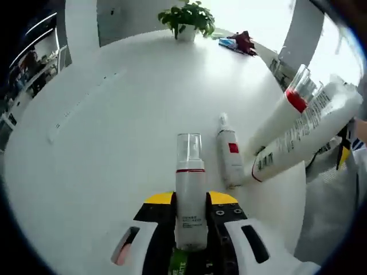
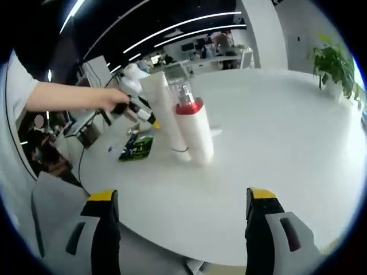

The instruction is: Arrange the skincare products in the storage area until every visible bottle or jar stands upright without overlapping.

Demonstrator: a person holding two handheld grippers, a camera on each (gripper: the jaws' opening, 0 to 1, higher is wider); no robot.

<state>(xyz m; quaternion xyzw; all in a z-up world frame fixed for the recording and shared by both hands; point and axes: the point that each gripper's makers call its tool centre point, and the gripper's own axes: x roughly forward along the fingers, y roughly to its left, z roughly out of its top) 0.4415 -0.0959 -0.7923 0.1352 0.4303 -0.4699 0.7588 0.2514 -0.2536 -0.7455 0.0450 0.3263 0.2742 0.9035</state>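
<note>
My left gripper (image 1: 191,200) is shut on a white pump bottle (image 1: 190,177) with a clear cap and a red band, held just above the round white table (image 1: 114,126). A small white spray bottle (image 1: 230,153) with a red label lies flat beside it. To the right, a red-collared bottle (image 1: 282,114) and a white tube (image 1: 307,134) lean against each other. In the right gripper view the tube (image 2: 162,112) and the red-collared bottle (image 2: 194,130) stand close together. My right gripper (image 2: 182,197) is open and holds nothing. A hand holds the left gripper (image 2: 133,103) behind them.
A potted plant (image 1: 186,20) stands at the table's far side, also seen at the right (image 2: 332,66). Red and blue items (image 1: 238,41) lie near it. A green card (image 2: 136,148) lies by the table edge. Office desks and people fill the background.
</note>
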